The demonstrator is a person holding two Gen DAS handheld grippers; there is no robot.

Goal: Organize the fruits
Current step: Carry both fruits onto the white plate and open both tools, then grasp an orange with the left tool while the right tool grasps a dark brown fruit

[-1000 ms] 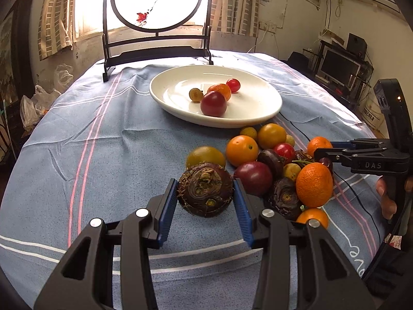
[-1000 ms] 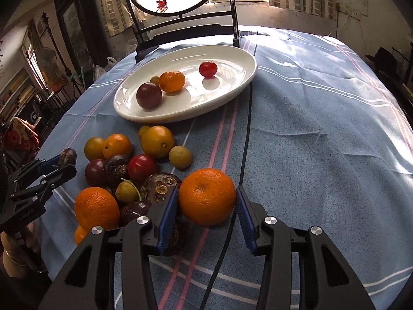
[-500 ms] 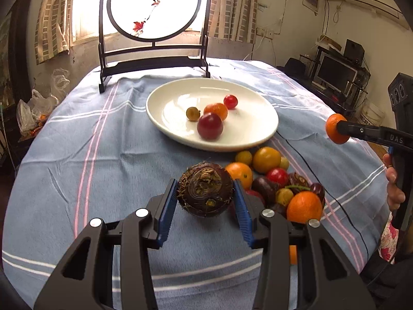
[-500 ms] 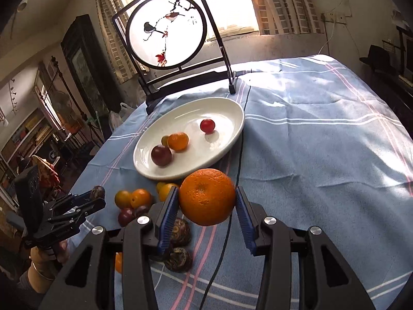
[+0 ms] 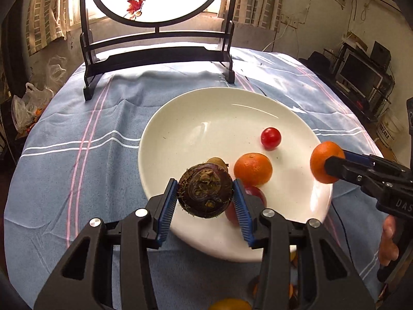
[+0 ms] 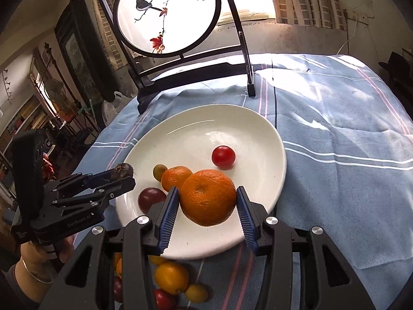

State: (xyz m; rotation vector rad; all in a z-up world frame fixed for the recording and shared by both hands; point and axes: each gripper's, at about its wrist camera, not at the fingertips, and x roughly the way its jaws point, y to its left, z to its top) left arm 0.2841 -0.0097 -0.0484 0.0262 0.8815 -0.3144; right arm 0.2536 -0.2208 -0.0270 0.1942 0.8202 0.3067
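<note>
A rough, dark brown round fruit (image 5: 205, 190) is clamped between the blue-padded fingers of the left gripper (image 5: 205, 199), low in the frame over the near rim of the white oval plate (image 5: 196, 118). A large orange mandarin (image 6: 208, 197) is gripped by the right gripper (image 6: 207, 208) at lower centre, above the plate, where a small red tomato (image 6: 223, 156) and a smaller orange (image 6: 175, 177) lie.

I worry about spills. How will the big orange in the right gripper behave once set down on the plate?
The orange is round, so it may roll on the smooth white plate. Its dimpled skin probably grips the ribbed pads well. Neighbouring fruit could stop it.
</note>
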